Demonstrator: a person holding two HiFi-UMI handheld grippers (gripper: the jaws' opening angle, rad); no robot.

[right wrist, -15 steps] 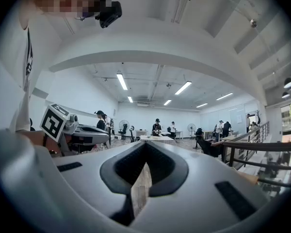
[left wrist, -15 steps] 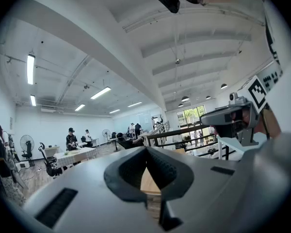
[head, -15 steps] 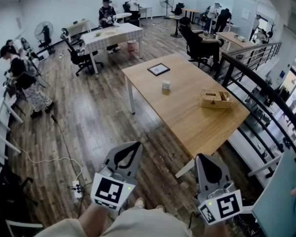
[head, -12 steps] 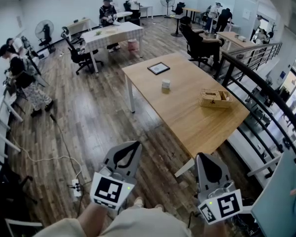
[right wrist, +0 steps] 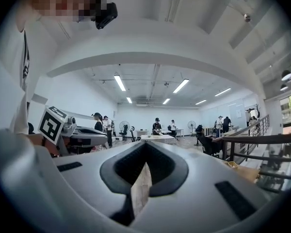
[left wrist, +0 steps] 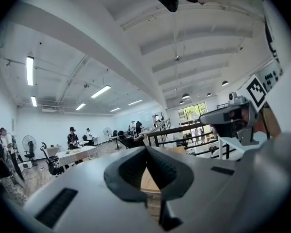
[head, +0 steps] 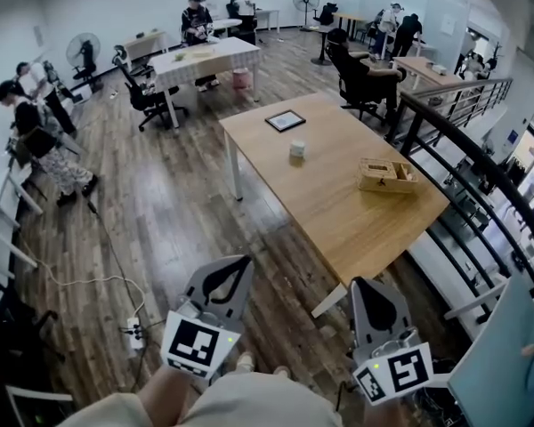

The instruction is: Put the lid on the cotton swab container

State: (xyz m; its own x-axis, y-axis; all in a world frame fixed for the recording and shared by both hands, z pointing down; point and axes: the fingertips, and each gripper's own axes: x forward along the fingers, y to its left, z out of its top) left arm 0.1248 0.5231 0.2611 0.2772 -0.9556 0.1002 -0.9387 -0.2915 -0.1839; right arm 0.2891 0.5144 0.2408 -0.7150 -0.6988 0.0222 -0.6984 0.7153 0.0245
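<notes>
Currently no step has begun: left gripper and right gripper have jaws together, empty. The cotton swab container stands at twelve o'clock on the wooden table, well apart; next, approach it.

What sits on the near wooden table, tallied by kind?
Dark flat framed slab: 1
Small pale container: 1
Wooden box: 1
Total: 3
</notes>
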